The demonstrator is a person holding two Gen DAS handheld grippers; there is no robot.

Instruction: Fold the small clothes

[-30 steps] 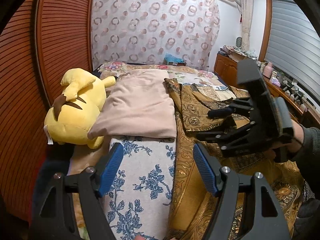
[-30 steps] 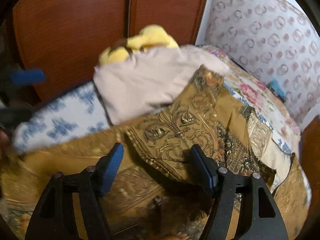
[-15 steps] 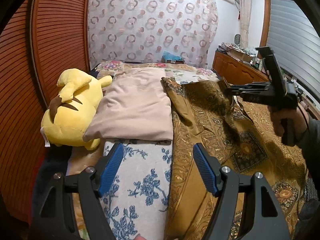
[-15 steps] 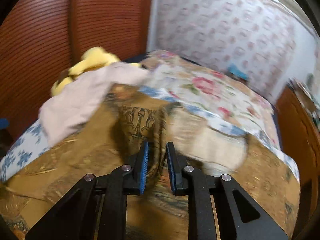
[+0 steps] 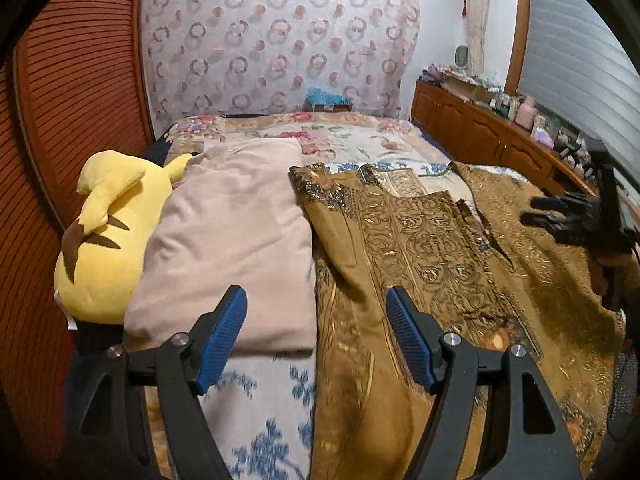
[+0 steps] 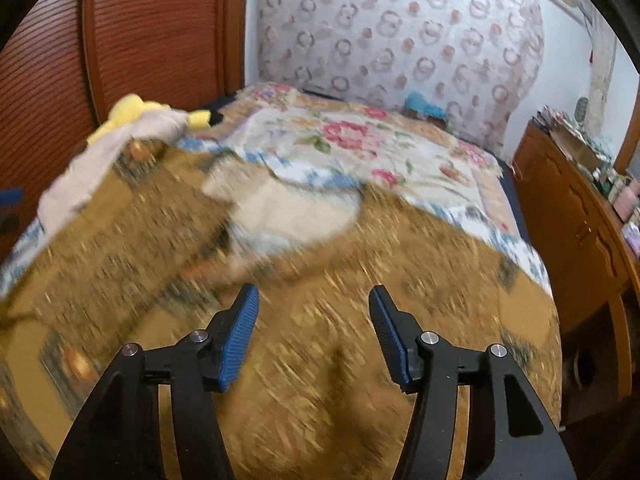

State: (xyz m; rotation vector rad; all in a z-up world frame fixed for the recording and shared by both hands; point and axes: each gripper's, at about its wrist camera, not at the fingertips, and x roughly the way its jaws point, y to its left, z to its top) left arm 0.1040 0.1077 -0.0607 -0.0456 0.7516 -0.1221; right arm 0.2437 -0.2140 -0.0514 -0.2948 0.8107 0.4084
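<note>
One brown-and-gold patterned garment [image 5: 420,240] lies spread flat on the bed, ahead of your left gripper [image 5: 316,336] and a little to its right, its front panels parted over a pale lining; in the right wrist view the same garment [image 6: 320,320] is blurred and fills the area under and ahead of your right gripper [image 6: 314,332]. Your left gripper's two blue pads [image 5: 218,340] stand well apart with nothing between them, hanging above the seam where the garment meets one folded beige cloth [image 5: 232,248]. Your right gripper's jaws are opening and are clear of the fabric, with nothing pinched; from the left wrist it shows at the far right edge [image 5: 576,216], above the garment's right side. Left of the beige cloth, touching it, lies one yellow plush toy [image 5: 108,240]. Beyond both grippers, one floral quilt [image 5: 340,140] covers the far end of the bed, and one wooden cabinet [image 6: 580,216] runs along the right.
</note>
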